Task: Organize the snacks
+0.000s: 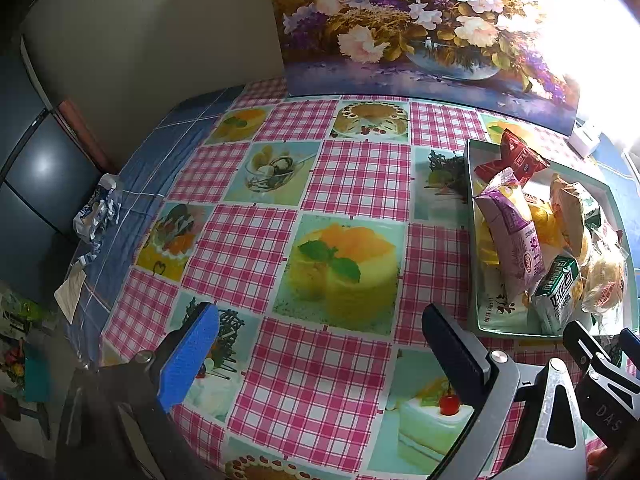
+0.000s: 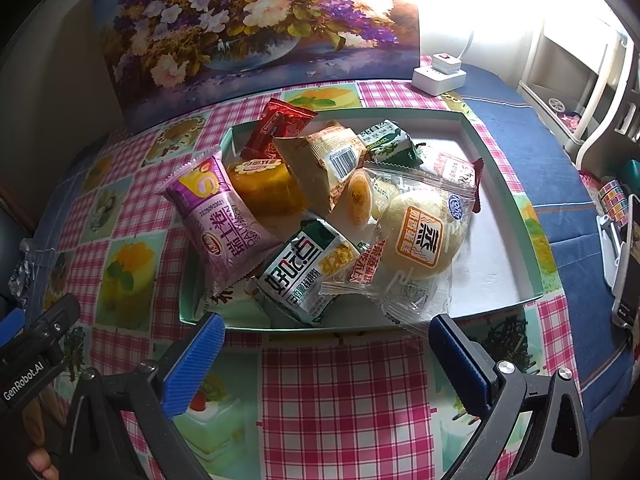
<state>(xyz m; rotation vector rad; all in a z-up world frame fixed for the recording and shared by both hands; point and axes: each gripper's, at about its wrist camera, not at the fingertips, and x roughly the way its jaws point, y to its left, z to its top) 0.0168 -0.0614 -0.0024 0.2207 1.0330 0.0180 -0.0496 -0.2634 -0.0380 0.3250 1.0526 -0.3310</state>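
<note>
A shallow pale-green box (image 2: 500, 208) (image 1: 472, 184) holds a heap of wrapped snacks: a purple roll pack (image 2: 224, 220) (image 1: 516, 232), a red packet (image 2: 280, 124) (image 1: 516, 156), a green-and-white cracker pack (image 2: 308, 268) (image 1: 556, 296), a round bun in clear wrap (image 2: 424, 236), a brown pack (image 2: 328, 160) and an orange cake (image 2: 264, 188). My right gripper (image 2: 326, 356) is open just short of the box's near wall, empty. My left gripper (image 1: 320, 356) is open over the checked tablecloth, left of the box, holding nothing.
A flower painting (image 2: 248, 28) leans on the wall behind the box. A white power strip (image 2: 440, 72) sits at the back right, a phone on a stand (image 2: 624, 264) at the right edge, crumpled wrappers (image 1: 96, 212) at the table's left edge.
</note>
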